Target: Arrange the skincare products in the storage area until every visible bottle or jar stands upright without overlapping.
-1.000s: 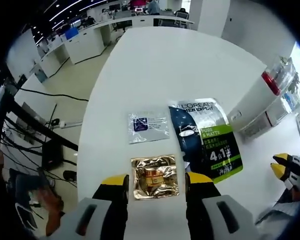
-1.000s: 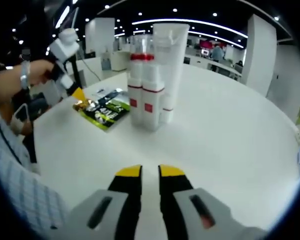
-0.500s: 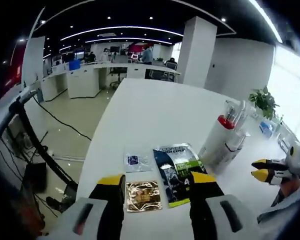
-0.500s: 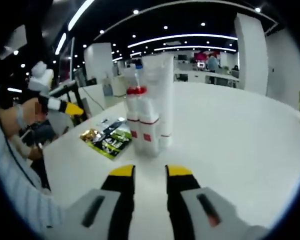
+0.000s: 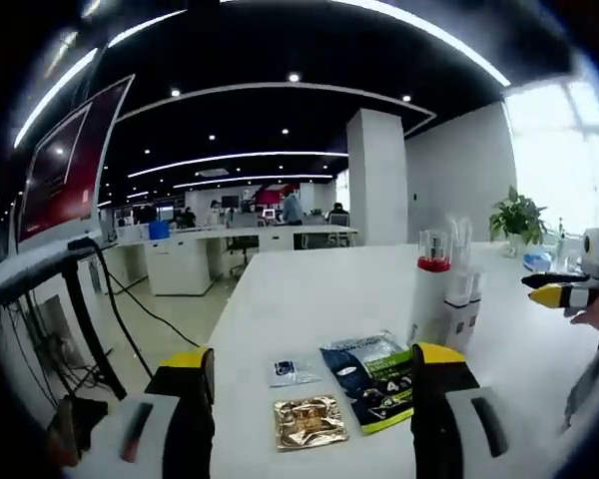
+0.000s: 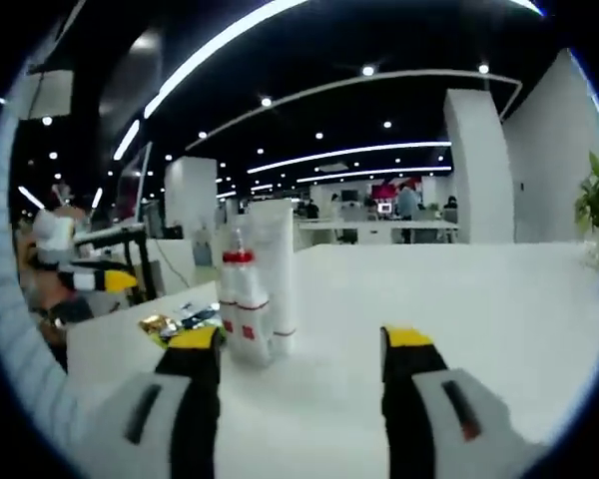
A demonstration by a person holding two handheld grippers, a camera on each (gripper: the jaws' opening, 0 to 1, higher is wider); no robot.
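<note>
On the white table (image 5: 299,289) the landmark is the cluster of upright bottles (image 5: 441,299): red-capped bottles and a tall white tube stand together, touching or nearly so, none tipped over as far as either view shows.

Going left to right in the left gripper view, a small white sachet (image 5: 293,371) lies flat well to the left of the bottles. Just nearer the camera than it sits a gold foil sachet (image 5: 309,421). Between these and the bottles lies a dark blue and green packet (image 5: 377,375), also flat. The bottles stand just right of that packet.

As a judgement, the standing part looks done: every bottle in sight is upright. Whether the flat sachets count as products to be tidied is unclear; the dark packet's edge seems to run close to the gold sachet, and I cannot tell if they overlap.

The left tool (image 5: 304,371) hangs above the near edge of the table, jaws spread wide, holding nothing and touching nothing. The right tool (image 6: 301,344) hangs over the table on the other side of the bottles, jaws likewise spread wide and empty. In the right gripper view the bottles (image 6: 248,309) stand left of centre, with the sachets beyond them.
</note>
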